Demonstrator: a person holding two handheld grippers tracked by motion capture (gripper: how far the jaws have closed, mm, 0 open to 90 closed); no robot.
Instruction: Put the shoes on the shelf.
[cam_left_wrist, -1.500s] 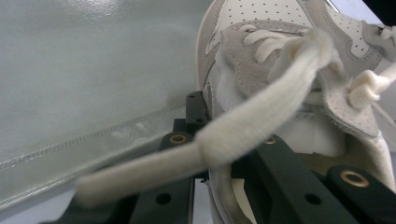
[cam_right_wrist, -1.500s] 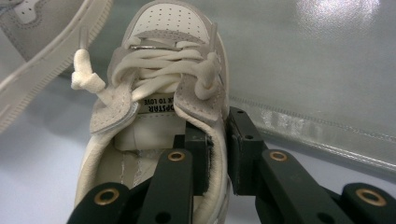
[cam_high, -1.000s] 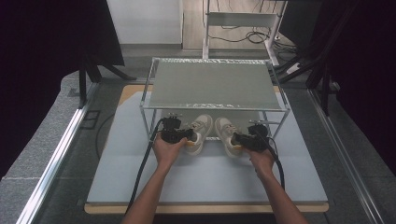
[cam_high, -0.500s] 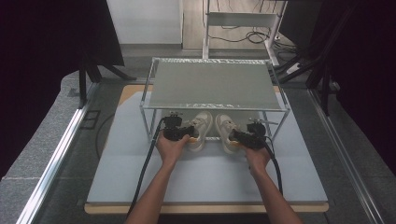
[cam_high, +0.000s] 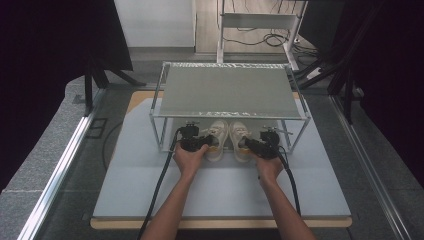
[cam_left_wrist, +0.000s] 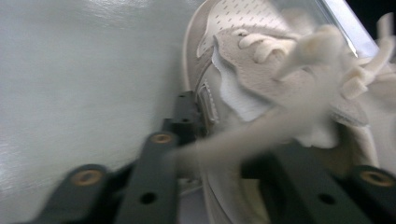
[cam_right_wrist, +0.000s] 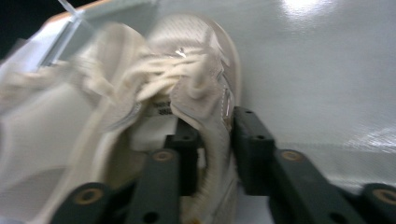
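Two beige lace-up sneakers stand side by side under a metal wire rack (cam_high: 230, 92). My left gripper (cam_high: 209, 143) is at the heel of the left sneaker (cam_high: 218, 134). In the left gripper view, the left gripper (cam_left_wrist: 233, 140) straddles the side wall of the left sneaker (cam_left_wrist: 243, 60), with a blurred lace across the jaws. My right gripper (cam_high: 246, 145) is at the right sneaker (cam_high: 240, 135). In the right gripper view, the right gripper (cam_right_wrist: 219, 135) has the collar of the right sneaker (cam_right_wrist: 187, 70) between its pads. Both pairs of jaws have just been opening, with shoe wall still between them.
The rack stands on a pale grey board (cam_high: 225, 195) and its front posts flank both hands. The shelf top hangs low over the shoes. Cables trail back along both forearms. Dark stands and floor cables lie beyond the board.
Both hands have edged slightly forward toward the rack. The sneakers sit in about the same spot under the shelf.
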